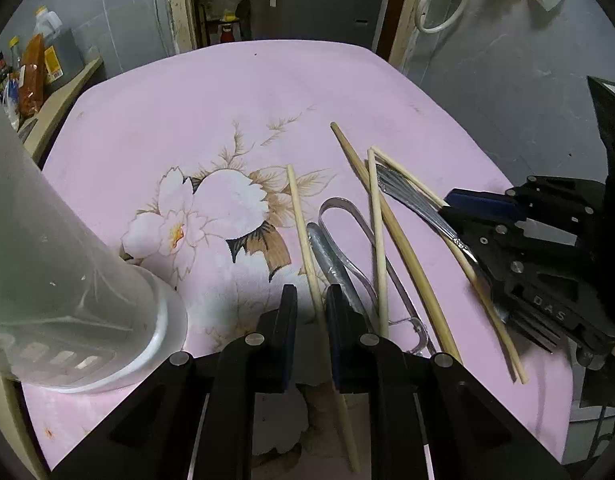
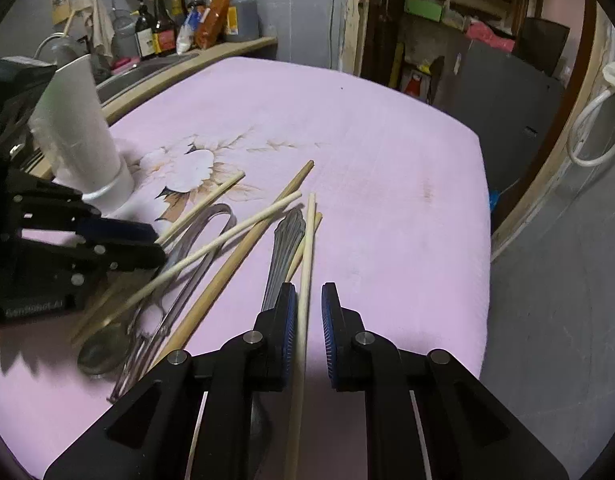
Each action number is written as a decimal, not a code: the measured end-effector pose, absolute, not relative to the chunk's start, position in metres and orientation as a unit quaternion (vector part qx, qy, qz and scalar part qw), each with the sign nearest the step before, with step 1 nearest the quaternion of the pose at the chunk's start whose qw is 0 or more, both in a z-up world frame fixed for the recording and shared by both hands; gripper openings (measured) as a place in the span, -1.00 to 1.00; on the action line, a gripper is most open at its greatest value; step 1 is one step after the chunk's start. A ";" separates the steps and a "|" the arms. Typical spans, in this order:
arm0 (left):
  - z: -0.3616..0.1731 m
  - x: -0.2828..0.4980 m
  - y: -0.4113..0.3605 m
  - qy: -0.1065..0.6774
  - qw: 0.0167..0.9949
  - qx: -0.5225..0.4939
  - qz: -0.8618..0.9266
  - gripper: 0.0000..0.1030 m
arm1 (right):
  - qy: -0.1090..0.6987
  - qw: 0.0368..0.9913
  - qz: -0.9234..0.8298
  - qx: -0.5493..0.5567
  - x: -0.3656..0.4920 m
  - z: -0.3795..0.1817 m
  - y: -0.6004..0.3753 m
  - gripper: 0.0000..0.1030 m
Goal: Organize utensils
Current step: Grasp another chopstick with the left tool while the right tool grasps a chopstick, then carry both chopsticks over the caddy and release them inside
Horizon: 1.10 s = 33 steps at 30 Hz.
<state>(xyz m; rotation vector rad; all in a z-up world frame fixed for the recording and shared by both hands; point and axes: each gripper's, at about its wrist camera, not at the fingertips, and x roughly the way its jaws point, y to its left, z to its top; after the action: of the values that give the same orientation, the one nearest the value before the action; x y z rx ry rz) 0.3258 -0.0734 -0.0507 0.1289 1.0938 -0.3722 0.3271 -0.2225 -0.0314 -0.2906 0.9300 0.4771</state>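
The utensils lie in a loose pile on the pink flowered table point(image 1: 235, 92): several pale chopsticks crossing one another, a metal spoon point(image 2: 97, 350), clear plastic tongs point(image 1: 347, 224) and a steel-handled piece point(image 2: 283, 248). Beside them, on the left, stands a tall translucent holder point(image 1: 67, 272) — the likely place for them.

The left claw point(image 1: 311, 304) has its jaws drawn nearly together around the leftmost chopstick point(image 1: 301, 228), which runs up between the pads; whether the pads truly bite on it is hard to tell, as a narrow gap shows. The right claw point(image 2: 308, 304) is likewise almost pressed together over another chopstick point(image 2: 309, 240) at the pile's right edge, the stick lying against the left pad with space to the right one.

This looks like the picking step, each claw taking one stick. Next, each stick needs a firm pinch, a clean lift free of the crossing neighbours, then tipping upright to go into the holder — the long sticks may swing or slip.
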 end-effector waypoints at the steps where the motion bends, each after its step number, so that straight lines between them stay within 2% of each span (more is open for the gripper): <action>1: -0.051 0.325 -0.075 0.518 0.835 0.061 -0.175 -0.77 | 0.447 0.854 0.226 -0.139 0.330 -0.032 -0.222 -0.79; 5: -0.050 0.327 -0.074 0.522 0.832 0.058 -0.176 -0.78 | 0.479 0.846 0.220 -0.085 0.338 -0.031 -0.228 -0.84; 8: -0.048 0.327 -0.072 0.529 0.829 0.042 -0.174 -0.93 | 0.492 0.842 0.217 -0.050 0.338 -0.029 -0.235 -0.92; 17: -0.036 0.304 -0.069 0.505 0.845 0.022 -0.176 -0.96 | 0.458 0.855 0.243 0.010 0.313 -0.020 -0.250 -0.95; 23: -0.014 0.275 -0.060 0.420 0.885 -0.018 -0.199 -0.96 | 0.376 0.891 0.253 0.021 0.285 0.004 -0.248 -0.95; 33: 0.041 0.238 -0.033 0.241 0.957 -0.047 -0.154 -0.96 | 0.128 0.955 0.266 0.038 0.225 0.067 -0.215 -0.95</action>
<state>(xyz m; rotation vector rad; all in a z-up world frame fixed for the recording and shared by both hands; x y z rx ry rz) 0.2383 -0.0331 0.0410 -0.0961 0.4884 -0.3120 0.2250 -0.2148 0.0667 0.0776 0.2602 0.5397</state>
